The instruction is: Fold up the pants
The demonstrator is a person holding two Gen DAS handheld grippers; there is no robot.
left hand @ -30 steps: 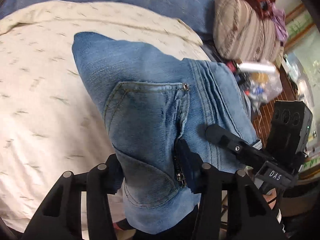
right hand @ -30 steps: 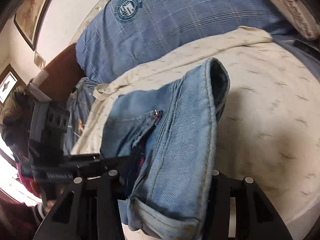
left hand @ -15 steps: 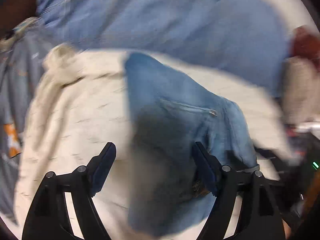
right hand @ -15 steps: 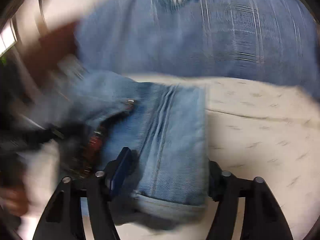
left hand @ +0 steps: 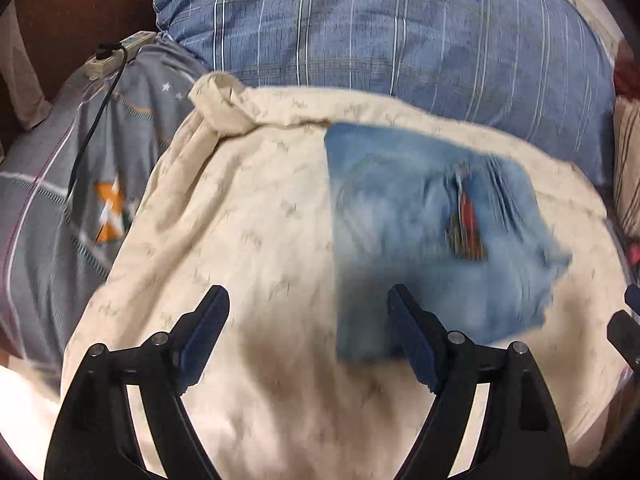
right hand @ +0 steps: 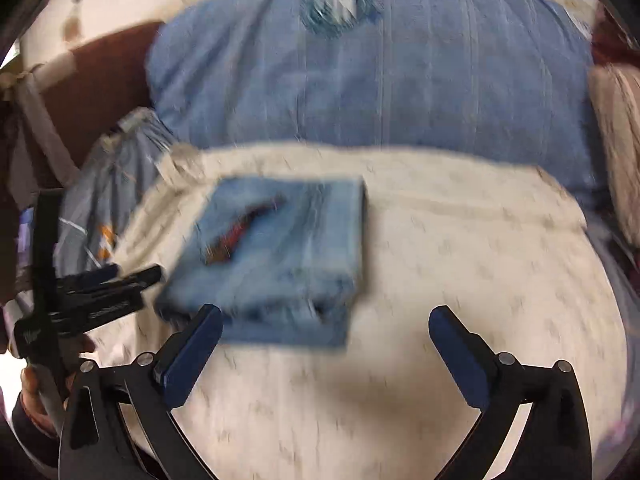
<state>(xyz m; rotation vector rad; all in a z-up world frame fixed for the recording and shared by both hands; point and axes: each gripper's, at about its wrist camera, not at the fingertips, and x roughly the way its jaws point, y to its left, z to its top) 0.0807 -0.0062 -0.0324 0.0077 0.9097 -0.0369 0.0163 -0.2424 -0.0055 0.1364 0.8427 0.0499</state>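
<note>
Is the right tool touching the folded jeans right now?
Apart. The right wrist view shows the right tool with jaws wide, just opened, over the cream blanket; the folded jeans lie flat beyond the left fingertip, nothing gripped.

The folded pants [left hand: 420,232] are faded light-blue denim with a red-and-dark patch showing at the pocket opening. Under them the blanket [left hand: 248,216] is cream with small grey flecks (blurred); behind the pants, a blue plaid pillow [left hand: 400,40] bears a round teal-and-white crest.

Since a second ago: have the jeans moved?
Yes. The folded jeans, earlier lifted between the claws, now lie flat on the cream blanket, below the blue plaid pillow; both claws have just been opening, nothing between them.
</note>
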